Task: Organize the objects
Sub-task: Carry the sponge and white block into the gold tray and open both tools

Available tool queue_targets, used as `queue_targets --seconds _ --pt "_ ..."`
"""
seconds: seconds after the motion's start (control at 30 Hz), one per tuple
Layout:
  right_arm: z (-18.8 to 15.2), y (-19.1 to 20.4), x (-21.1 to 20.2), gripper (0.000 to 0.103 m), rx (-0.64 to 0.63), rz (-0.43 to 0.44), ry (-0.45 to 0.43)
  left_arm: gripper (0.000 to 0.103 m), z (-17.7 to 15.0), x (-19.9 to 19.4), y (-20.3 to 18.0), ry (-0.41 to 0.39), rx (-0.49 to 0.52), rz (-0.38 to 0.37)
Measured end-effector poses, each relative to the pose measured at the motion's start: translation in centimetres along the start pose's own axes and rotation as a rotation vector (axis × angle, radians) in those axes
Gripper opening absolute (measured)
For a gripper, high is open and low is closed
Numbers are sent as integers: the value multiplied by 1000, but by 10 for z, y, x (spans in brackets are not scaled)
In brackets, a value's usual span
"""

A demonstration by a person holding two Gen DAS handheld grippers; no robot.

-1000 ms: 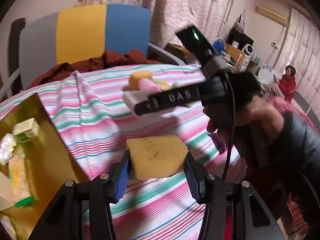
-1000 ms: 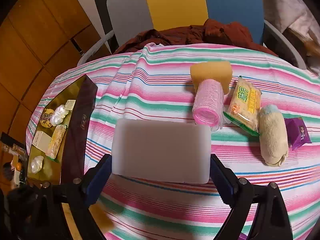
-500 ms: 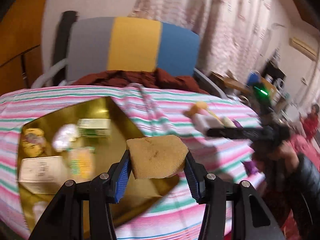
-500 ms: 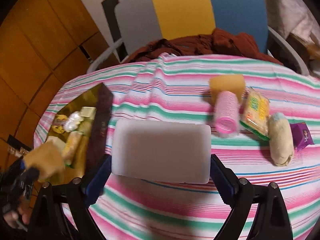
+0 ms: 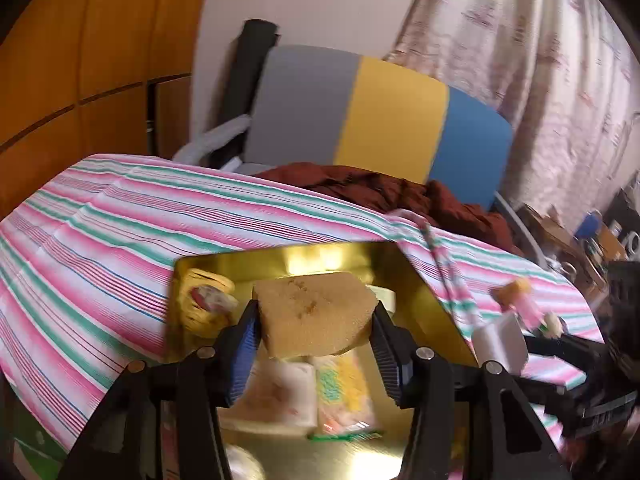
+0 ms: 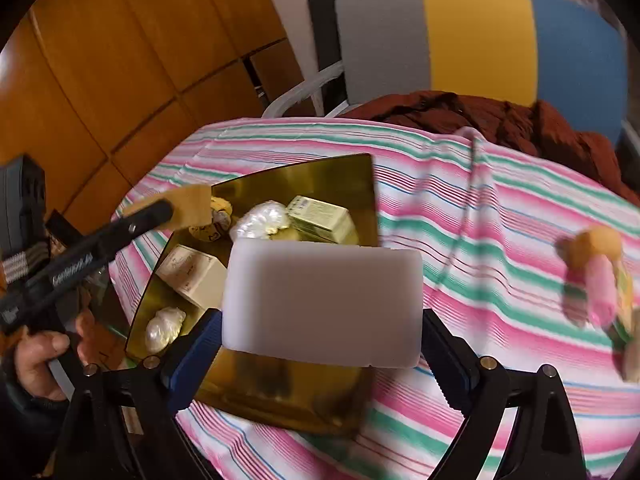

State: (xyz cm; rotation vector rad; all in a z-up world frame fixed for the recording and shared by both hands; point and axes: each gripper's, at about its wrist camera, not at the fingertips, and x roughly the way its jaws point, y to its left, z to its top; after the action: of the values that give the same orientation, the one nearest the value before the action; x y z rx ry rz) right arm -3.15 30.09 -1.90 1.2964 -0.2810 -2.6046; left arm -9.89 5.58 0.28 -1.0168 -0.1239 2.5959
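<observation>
In the left wrist view, the left gripper (image 5: 316, 328) has its jaws pressed against both sides of a tan sponge (image 5: 316, 320), held above the gold tray (image 5: 424, 300); under and just ahead of the jaws lie wrapped packets, and off to the right of the jaws the right gripper's white foam block (image 5: 500, 340) shows above the striped tablecloth (image 5: 100, 240). In the right wrist view, the right gripper (image 6: 320, 344) has its jaws spread wide and clamped on the white foam block (image 6: 322, 302), over the tray's near edge (image 6: 304, 396). Left of the jaws, a hand (image 6: 44, 354) holds the left gripper with the sponge (image 6: 192, 208) over the tray's far corner.
</observation>
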Motion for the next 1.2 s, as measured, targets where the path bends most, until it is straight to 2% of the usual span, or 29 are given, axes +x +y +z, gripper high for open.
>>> queue_targets --seconds 0.13,0.3,0.47,0.73,0.93,1.2 --pt "15 21 17 103 -5 -14 -17 60 9 10 13 2 -16 38" --pt "19 33 24 103 -2 -28 -23 67 5 10 24 6 -55 53" --pt "10 34 30 103 2 -41 4 68 -4 10 24 24 -56 63" --pt "-5 34 30 103 15 -84 11 68 -23 -4 12 29 -34 134" --pt "-10 37 21 103 17 -150 -27 68 -32 -17 3 5 1 164" --pt "-14 44 5 103 -9 -210 -81 68 -38 -28 -8 -12 19 157"
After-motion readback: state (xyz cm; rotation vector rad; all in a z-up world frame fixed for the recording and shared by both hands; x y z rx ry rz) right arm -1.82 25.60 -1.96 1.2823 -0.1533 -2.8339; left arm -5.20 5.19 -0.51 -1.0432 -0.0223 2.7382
